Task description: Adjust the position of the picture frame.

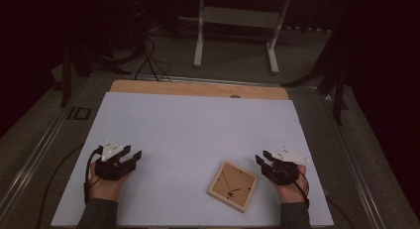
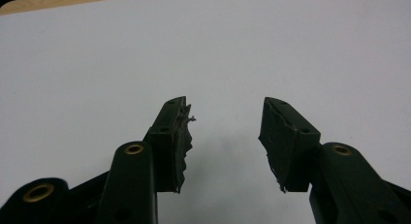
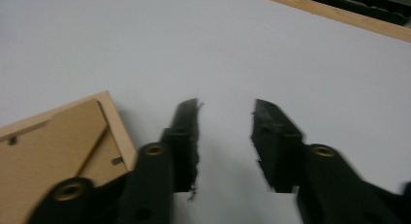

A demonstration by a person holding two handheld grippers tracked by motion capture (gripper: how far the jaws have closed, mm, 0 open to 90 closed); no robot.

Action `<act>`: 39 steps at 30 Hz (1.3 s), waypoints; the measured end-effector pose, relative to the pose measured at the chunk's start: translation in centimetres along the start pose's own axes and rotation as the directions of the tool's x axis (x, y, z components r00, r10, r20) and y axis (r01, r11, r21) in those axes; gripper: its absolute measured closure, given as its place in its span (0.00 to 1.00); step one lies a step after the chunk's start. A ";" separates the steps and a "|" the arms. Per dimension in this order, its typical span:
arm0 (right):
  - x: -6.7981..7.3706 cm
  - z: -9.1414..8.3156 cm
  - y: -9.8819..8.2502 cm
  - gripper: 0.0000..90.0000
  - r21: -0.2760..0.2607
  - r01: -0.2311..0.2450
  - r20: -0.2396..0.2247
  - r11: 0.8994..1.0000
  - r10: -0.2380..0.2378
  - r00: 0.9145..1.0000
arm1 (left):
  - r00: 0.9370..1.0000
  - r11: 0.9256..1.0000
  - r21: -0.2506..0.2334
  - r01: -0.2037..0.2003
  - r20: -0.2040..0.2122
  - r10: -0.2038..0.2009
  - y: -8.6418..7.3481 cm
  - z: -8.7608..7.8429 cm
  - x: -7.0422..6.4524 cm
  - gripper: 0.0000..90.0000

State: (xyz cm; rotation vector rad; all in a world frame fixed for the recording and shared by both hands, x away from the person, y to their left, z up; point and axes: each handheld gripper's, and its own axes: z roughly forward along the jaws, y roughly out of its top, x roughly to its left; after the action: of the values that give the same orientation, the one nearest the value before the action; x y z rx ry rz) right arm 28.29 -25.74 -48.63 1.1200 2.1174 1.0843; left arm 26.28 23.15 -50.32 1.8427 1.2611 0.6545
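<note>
We have the square wooden clock [image 1: 233, 185] lying flat on the white board [image 1: 198, 130], near its front edge, just left of our right gripper [image 1: 263, 158]. Right jaws are apart with nothing between them; same for the left gripper [image 1: 134, 156], well off to the left. The clock looks light and stiff, with a shallow frame. We'd judge it best to pinch it across one frame edge, and we shouldn't squeeze the face.

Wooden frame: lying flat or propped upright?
Flat. The frame lies on the white board with its whole square face up, beside the open right gripper.
</note>
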 end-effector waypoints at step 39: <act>4.9 2.7 -0.7 1.00 0.084 0.161 -0.134 0.983 -0.148 0.980 | 0.995 0.997 -0.026 -0.074 0.061 0.076 0.4 -0.3 -2.0 0.58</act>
State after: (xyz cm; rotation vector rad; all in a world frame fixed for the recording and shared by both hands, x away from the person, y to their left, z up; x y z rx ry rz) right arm 27.30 -20.72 -50.99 0.9312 2.3345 1.0160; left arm 25.50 21.31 -49.71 1.8842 1.1444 0.6445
